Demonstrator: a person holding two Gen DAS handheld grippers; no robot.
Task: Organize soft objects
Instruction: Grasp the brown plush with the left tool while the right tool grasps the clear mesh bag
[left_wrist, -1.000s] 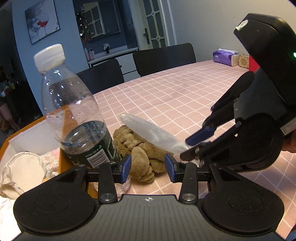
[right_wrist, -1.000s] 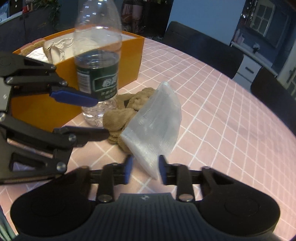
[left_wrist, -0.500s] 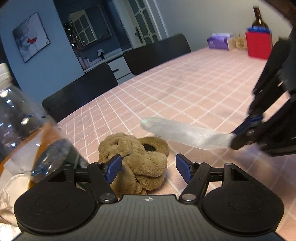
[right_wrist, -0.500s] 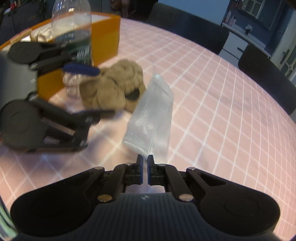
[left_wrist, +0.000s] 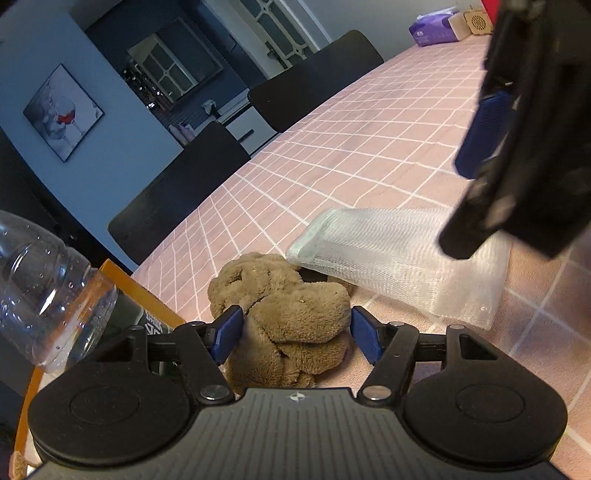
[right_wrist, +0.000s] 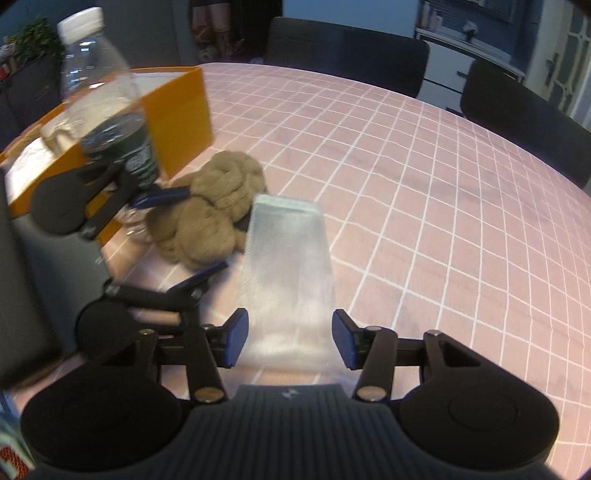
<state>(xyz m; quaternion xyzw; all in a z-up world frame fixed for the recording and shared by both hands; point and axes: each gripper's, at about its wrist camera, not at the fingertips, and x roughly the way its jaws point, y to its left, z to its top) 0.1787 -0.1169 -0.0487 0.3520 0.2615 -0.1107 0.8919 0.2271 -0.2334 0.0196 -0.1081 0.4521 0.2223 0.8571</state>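
Observation:
A brown plush toy (left_wrist: 284, 306) lies on the pink checked tablecloth; it also shows in the right wrist view (right_wrist: 210, 218). My left gripper (left_wrist: 297, 332) is open with its blue pads on either side of the toy. A clear mesh pouch (left_wrist: 402, 266) lies flat on the table, one end resting on the toy. My right gripper (right_wrist: 290, 341) is open over the near end of the pouch (right_wrist: 288, 266), not gripping it. The right gripper also shows in the left wrist view (left_wrist: 517, 155), above the pouch.
An orange box (right_wrist: 177, 114) with pale cloth items stands left of the toy. A water bottle (right_wrist: 107, 110) stands between box and toy, close to my left gripper. Black chairs (right_wrist: 347, 55) line the far table edge. A purple tissue pack (left_wrist: 432, 33) lies far off.
My right gripper was shut on the pouch half a second ago; now it is open and the pouch lies flat. My left gripper has moved forward around the plush toy.

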